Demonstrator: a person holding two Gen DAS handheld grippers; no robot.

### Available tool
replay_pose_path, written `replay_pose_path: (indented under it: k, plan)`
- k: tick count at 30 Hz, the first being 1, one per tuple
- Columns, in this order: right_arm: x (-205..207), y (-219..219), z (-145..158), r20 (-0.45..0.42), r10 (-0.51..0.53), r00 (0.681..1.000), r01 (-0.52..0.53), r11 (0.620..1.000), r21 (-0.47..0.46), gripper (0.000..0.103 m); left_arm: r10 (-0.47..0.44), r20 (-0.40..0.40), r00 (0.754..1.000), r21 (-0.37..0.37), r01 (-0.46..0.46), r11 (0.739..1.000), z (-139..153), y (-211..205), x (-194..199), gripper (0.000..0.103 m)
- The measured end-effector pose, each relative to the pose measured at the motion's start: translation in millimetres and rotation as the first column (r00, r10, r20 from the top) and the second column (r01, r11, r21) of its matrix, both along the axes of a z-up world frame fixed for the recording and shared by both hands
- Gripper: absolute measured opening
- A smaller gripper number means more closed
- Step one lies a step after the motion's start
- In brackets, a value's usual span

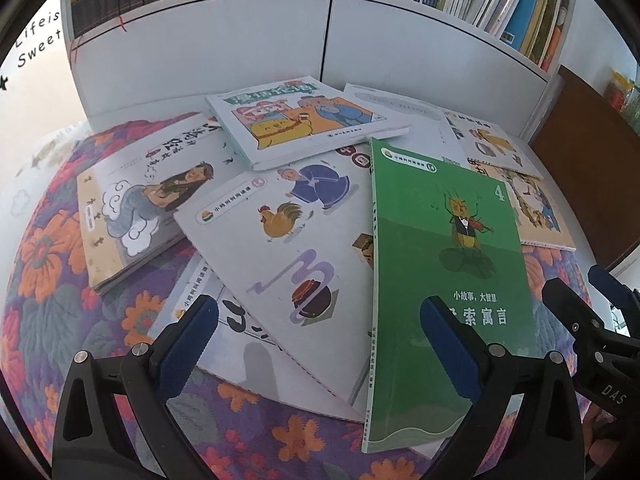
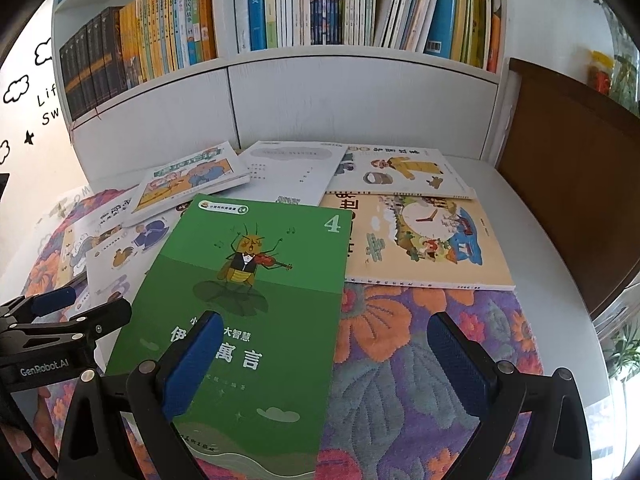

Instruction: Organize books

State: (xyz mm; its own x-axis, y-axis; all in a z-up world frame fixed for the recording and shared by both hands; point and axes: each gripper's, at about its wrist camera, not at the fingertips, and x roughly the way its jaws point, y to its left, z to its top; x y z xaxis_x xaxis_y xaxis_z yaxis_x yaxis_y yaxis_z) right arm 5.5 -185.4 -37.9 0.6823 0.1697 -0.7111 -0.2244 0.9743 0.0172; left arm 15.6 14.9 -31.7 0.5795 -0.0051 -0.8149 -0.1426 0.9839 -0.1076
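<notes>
My left tool [image 1: 318,340] hangs with its blue pads spread wide, gripping nothing; the white rooster book [image 1: 288,248] lies ahead between them. My right tool [image 2: 326,360] is equally spread, its left pad [image 2: 192,364] over the green cricket book [image 2: 248,292], possibly touching it. That green book lies flat on the floral cloth [image 2: 404,364], overlapping its neighbours. Beyond my tools, more picture books lie scattered before the bookshelf [image 2: 360,60].

Home reading corner: white bookshelf [image 2: 280,60] packed with children's books, floral cloth [image 2: 420,320], cloud wall decals [image 2: 16,88].
</notes>
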Motion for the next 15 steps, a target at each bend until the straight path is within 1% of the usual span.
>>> replay_pose_path:
  k: [4, 5, 7, 9, 11, 12, 13, 15]
  plan:
    - [2.3, -2.1, -3.8, -0.016, -0.007, 1.0, 0.007, 1.0, 0.001, 0.102, -0.006, 0.003, 1.0, 0.016, 0.006, 1.0, -0.8, -2.5, 0.1, 0.101]
    - [3.1, -2.5, -4.8, -0.021, -0.009, 1.0, 0.009, 1.0, 0.003, 0.102, -0.011, 0.006, 1.0, 0.021, 0.011, 1.0, -0.9, -3.3, -0.1, 0.099]
    - [5.1, -3.6, -7.6, -0.037, -0.013, 0.999, 0.013, 1.0, 0.01, 0.102, -0.025, 0.004, 1.0, 0.039, 0.024, 0.999, -1.4, -6.5, 0.1, 0.085]
    - [8.0, -6.2, -11.8, -0.06, -0.021, 0.998, 0.023, 0.999, 0.023, 0.102, -0.039, -0.003, 0.999, 0.04, 0.039, 0.998, -3.3, -9.1, 0.8, 0.083]
    - [12.4, -10.6, -18.4, -0.099, -0.033, 0.995, 0.038, 0.998, 0.047, 0.102, -0.059, 0.005, 0.998, 0.022, 0.059, 0.998, -4.3, -11.4, 0.2, 0.083]
    - [14.5, -12.6, -21.9, -0.12, -0.036, 0.992, 0.043, 0.997, 0.059, 0.102, -0.073, 0.01, 0.997, 0.02, 0.073, 0.997, -3.9, -13.4, -0.2, 0.08]
    - [17.0, -14.7, -26.7, -0.146, -0.037, 0.989, 0.049, 0.996, 0.075, 0.099, -0.091, 0.013, 0.996, 0.014, 0.091, 0.996, -3.9, -16.4, -0.7, 0.074]
    - [23.3, -18.2, -39.0, -0.219, -0.03, 0.975, 0.056, 0.991, 0.118, 0.081, -0.132, 0.013, 0.991, -0.002, 0.132, 0.991, -6.1, -24.1, -1.2, 0.068]
